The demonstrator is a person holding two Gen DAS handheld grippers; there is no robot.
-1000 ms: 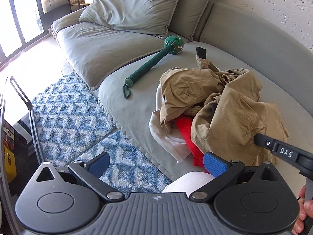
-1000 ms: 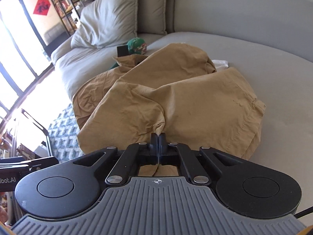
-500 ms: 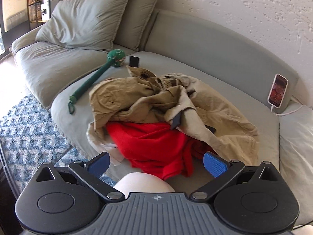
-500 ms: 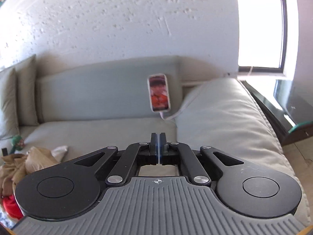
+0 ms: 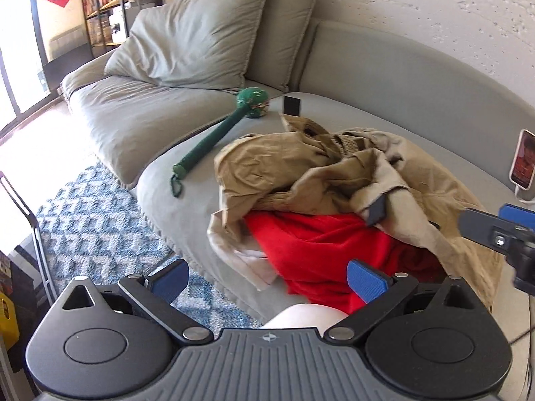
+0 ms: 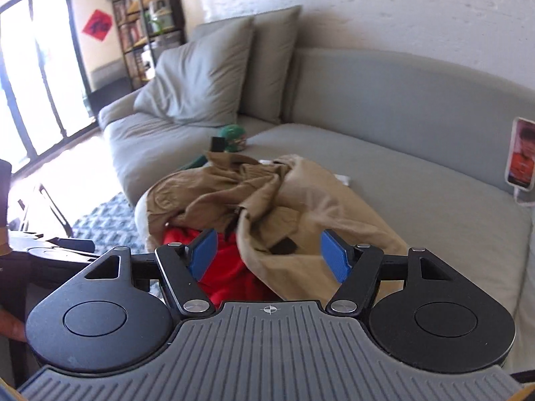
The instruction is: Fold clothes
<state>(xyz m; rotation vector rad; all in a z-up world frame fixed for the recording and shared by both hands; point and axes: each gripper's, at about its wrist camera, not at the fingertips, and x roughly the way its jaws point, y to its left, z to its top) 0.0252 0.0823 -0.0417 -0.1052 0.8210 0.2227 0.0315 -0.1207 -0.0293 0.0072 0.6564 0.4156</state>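
Note:
A crumpled pile of clothes lies on the grey sofa seat (image 5: 351, 123): tan garments (image 5: 301, 170) on top, a red garment (image 5: 321, 247) under them, a white one (image 5: 240, 257) at the front edge. The pile also shows in the right wrist view, tan (image 6: 267, 193) over red (image 6: 227, 267). My left gripper (image 5: 267, 280) is open and empty, held in front of the pile. My right gripper (image 6: 269, 254) is open and empty just above the near side of the pile; it also shows at the right edge of the left wrist view (image 5: 501, 230).
A green long-handled massage mallet (image 5: 217, 137) and a small black object (image 5: 291, 105) lie on the seat behind the pile. A phone (image 5: 523, 160) leans on the backrest at right. Grey cushions (image 5: 200, 40) stand at the back. A blue patterned rug (image 5: 90, 220) covers the floor.
My right gripper was shut on the tan garment, then swung away, and now is open, facing the pile. The tan cloth has shifted and uncovered the red garment. My left gripper stayed open.

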